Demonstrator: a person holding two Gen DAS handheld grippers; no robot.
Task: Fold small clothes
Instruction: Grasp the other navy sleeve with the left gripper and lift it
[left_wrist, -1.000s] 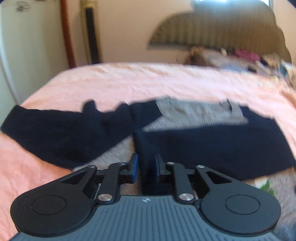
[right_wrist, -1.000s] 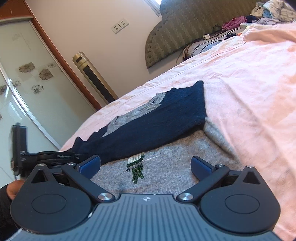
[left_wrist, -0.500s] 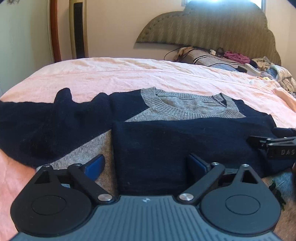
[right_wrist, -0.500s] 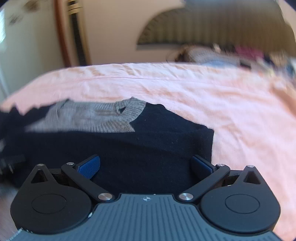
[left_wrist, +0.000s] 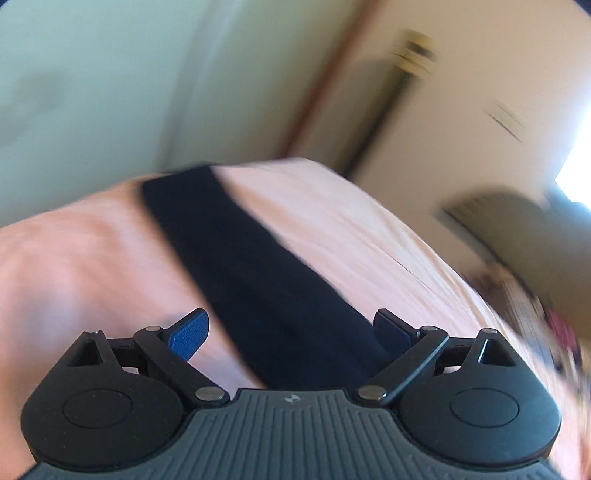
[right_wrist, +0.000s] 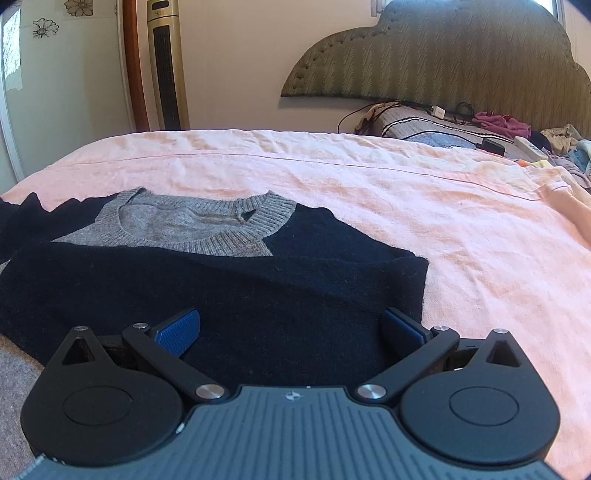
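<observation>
The pink bedspread (right_wrist: 369, 177) covered the bed below a padded headboard (right_wrist: 443, 55), with a tower fan (right_wrist: 166, 62) at the wall. The navy-and-grey sweater (right_wrist: 221, 280) lay flat on it, collar toward the far edge, one sleeve folded across. The right gripper (right_wrist: 291, 328) hovered over the sweater, jaws wide and empty; only the blurred left view showed the outstretched sleeve (left_wrist: 251, 266) running lengthwise between the left gripper (left_wrist: 291, 328) jaws, wide, gripping nothing.

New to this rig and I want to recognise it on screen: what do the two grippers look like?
The left gripper and right gripper look alike: black linkage arms on silver pivot pins, two round black discs, a grey ribbed body with a small logo, and blue ridged fingertips. No cables, hands or sleeves show.
</observation>
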